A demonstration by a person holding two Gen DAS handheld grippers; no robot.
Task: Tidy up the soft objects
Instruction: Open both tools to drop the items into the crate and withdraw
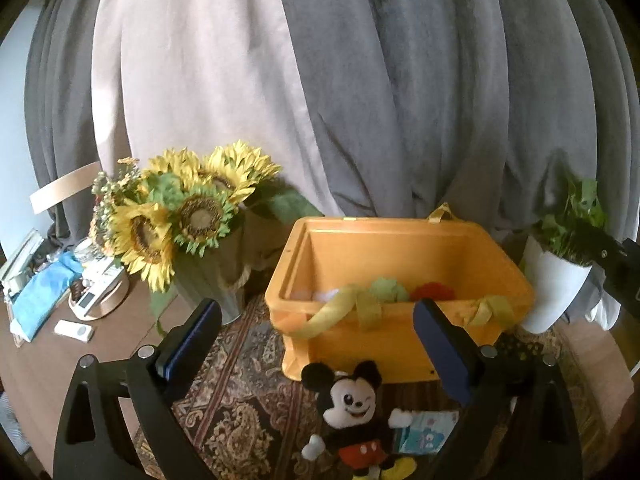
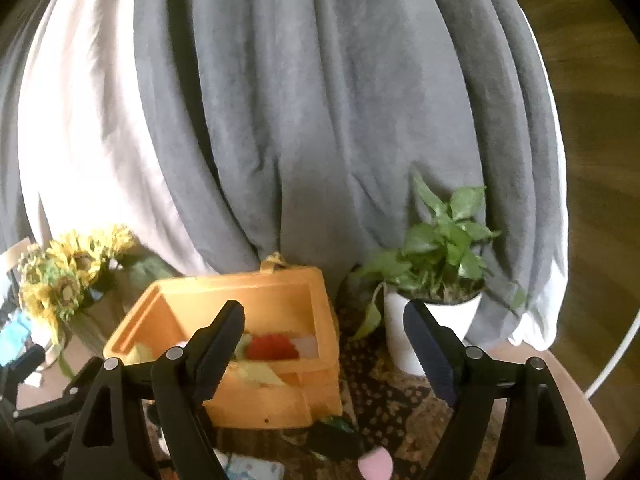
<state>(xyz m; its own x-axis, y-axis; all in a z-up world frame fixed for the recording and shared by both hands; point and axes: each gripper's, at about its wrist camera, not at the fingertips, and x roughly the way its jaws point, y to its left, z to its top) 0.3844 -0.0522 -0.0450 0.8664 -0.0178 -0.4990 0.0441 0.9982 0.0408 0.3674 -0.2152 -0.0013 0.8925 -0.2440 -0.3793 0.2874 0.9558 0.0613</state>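
my left gripper [image 1: 318, 338] stands with its two black, blue-padded fingers wide apart and nothing between them; the pads touch nothing. my right gripper [image 2: 324, 344] is parted too, its ribbed dark fingers clear of everything.

from the left wrist view, the orange rectangular plastic storage bin with yellow fabric handles [image 1: 400, 248] sits at 12 o'clock of the gripper, on the brown paisley-patterned rug [image 1: 240, 412]. inside it, low against the near wall, i see a pale green soft item [image 1: 390, 289] and, just beside it at its 3 o'clock, a red soft item [image 1: 434, 291]; something white shows at the green one's 9 o'clock, too hidden to tell what it is. one yellow handle droops over the near rim.

the black, white and red mouse plush toy [image 1: 354, 412] lies on the rug at 6 o'clock of the bin, apart from it, face up, between my left fingers in the picture but lower than the pads. a light blue patterned packet [image 1: 424, 432] touches its raised hand at 3 o'clock.

at 9 o'clock of the bin stands a bunch of yellow artificial sunflowers in a grey-green ribbed vase [image 1: 188, 216]; at 3 o'clock, a green leafy plant in a white pot [image 1: 556, 280]. grey and pale curtains [image 1: 400, 80] hang behind.
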